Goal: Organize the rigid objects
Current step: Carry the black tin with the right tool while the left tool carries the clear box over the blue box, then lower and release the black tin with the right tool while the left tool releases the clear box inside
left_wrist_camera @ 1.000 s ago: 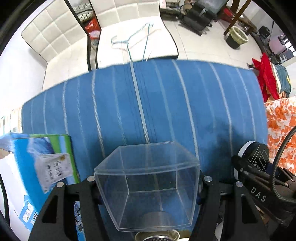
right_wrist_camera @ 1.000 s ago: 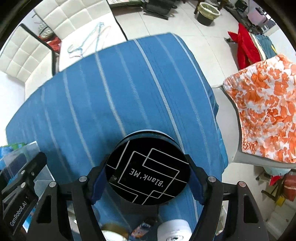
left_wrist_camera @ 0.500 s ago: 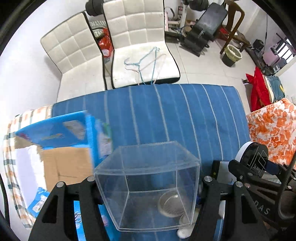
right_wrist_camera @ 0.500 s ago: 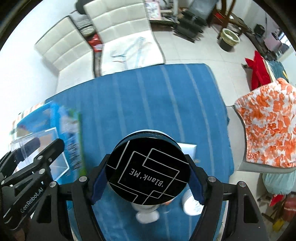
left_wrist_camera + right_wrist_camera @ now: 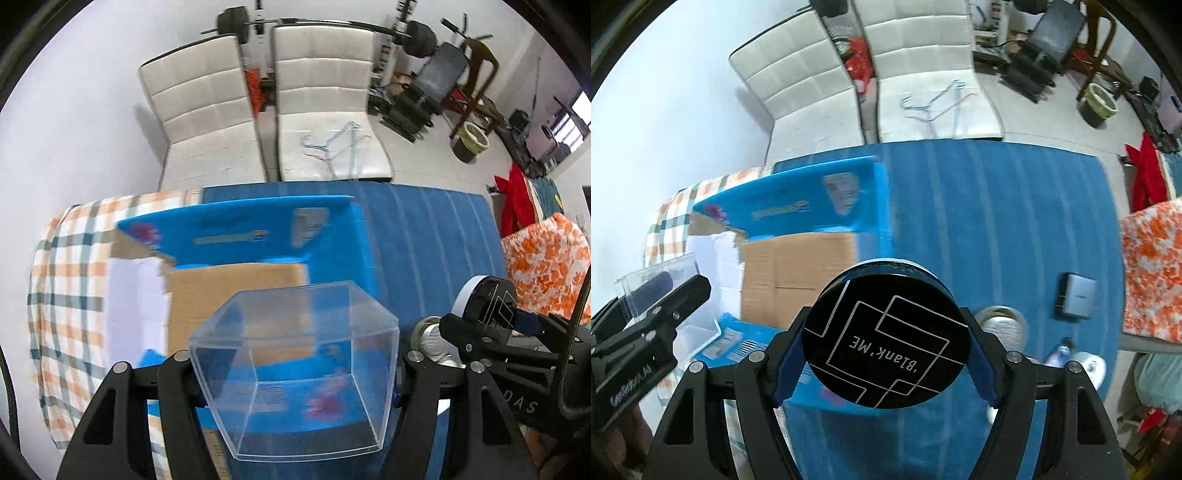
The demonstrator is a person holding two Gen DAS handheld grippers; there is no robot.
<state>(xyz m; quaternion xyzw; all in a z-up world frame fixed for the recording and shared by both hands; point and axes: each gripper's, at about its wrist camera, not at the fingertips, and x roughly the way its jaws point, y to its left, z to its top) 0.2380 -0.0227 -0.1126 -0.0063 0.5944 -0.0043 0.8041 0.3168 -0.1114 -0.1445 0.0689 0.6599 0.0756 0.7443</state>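
Note:
My left gripper [image 5: 295, 373] is shut on a clear plastic box [image 5: 295, 369] and holds it above an open cardboard carton [image 5: 236, 291] with blue flaps. My right gripper [image 5: 886, 350] is shut on a round black tin [image 5: 886, 336] marked "Blank ME", held above the carton's [image 5: 798, 262] right edge. The tin also shows in the left wrist view [image 5: 487, 299], and the clear box in the right wrist view [image 5: 657, 273].
A blue striped cloth [image 5: 997, 206] covers the table. On it lie a grey device [image 5: 1076, 295], a metal sieve [image 5: 1001, 321], a small bottle [image 5: 1058, 352] and a white roll [image 5: 1089, 367]. Two white chairs [image 5: 321, 110] stand behind. A checked cloth [image 5: 66, 280] lies left.
Both grippers have risen and drawn back to the left with their loads. The carton has come into full view under them, and more of the room shows.

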